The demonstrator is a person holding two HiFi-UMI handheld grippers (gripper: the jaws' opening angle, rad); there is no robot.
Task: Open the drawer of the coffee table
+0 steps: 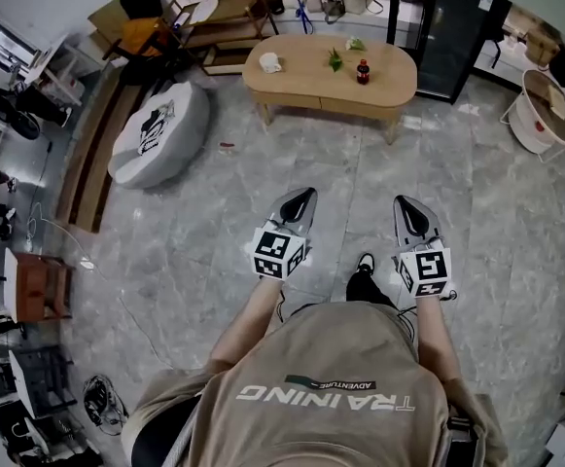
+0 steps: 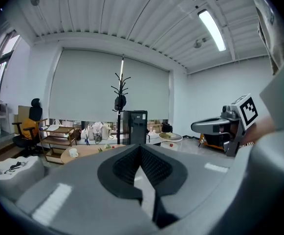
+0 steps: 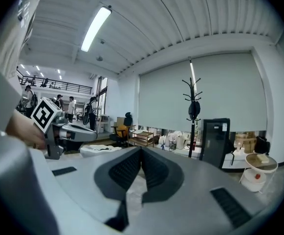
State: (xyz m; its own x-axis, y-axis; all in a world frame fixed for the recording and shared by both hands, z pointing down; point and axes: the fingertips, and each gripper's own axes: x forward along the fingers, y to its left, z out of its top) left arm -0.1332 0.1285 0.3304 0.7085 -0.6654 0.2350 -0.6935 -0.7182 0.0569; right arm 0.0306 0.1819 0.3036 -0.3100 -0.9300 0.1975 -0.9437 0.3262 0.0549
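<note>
Closest to the head camera I am seeing the tan shirt (image 1: 326,377) of the person carrying the rig, with both tools held out ahead of it, well short of the coffee table (image 1: 301,78). I am reading the left gripper (image 1: 307,195) as pressed together on nothing, its pads meeting at the tips in its own view, and the right gripper (image 1: 403,202) likewise closed and empty. Both are pointing toward the table across bare floor. On the tabletop a white mug (image 1: 270,62), a green sprig (image 1: 335,60) and a red bottle (image 1: 363,71) are standing; a grey pouffe (image 1: 160,129) is lying off the table's left end. I am judging the step in hand to be the approach: the drawer (image 1: 287,96) is sitting shut in the table's near side, untouched. Next I am needing to close that gap, lower a tool to the drawer front, part its jaws, and find a handle or edge, which I cannot make out from here.
</note>
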